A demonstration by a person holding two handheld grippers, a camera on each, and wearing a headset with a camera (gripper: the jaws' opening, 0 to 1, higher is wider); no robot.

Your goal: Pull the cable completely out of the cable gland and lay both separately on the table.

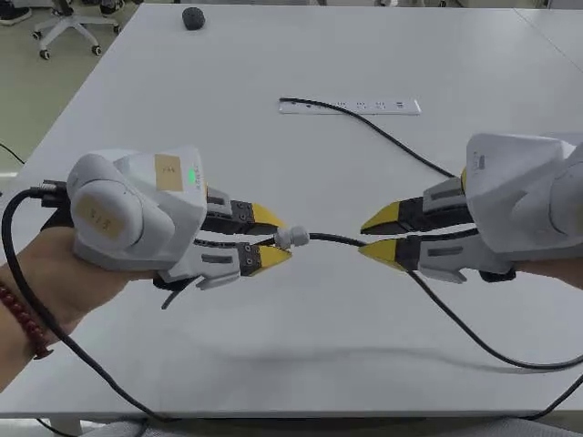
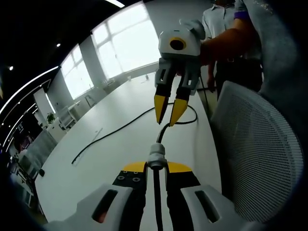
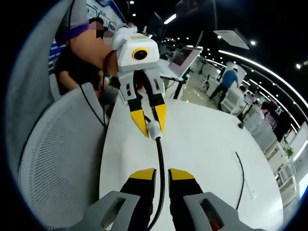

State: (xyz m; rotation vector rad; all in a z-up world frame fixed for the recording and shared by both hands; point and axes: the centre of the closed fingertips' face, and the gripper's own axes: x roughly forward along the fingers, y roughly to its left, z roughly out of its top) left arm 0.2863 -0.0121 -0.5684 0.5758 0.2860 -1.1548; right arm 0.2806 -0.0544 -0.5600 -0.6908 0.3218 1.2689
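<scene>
A small white cable gland (image 1: 293,238) hangs just above the white table (image 1: 301,346), and my left gripper (image 1: 285,238) is shut on it. In the left gripper view the gland (image 2: 157,156) sits at that gripper's yellow tips (image 2: 156,167). A black cable (image 1: 332,238) runs from the gland to my right gripper (image 1: 363,237). Its jaws stand slightly apart with the cable between them. In the right gripper view the cable (image 3: 160,154) passes through the gap of that gripper (image 3: 162,174) to the gland (image 3: 153,129). Beyond the right gripper the cable trails over the table.
A white power strip (image 1: 351,106) lies at the back of the table, with a dark round object (image 1: 193,17) farther off. The left gripper's own black cord (image 1: 36,309) loops off the near left edge. A mesh chair back (image 2: 255,144) stands by the table.
</scene>
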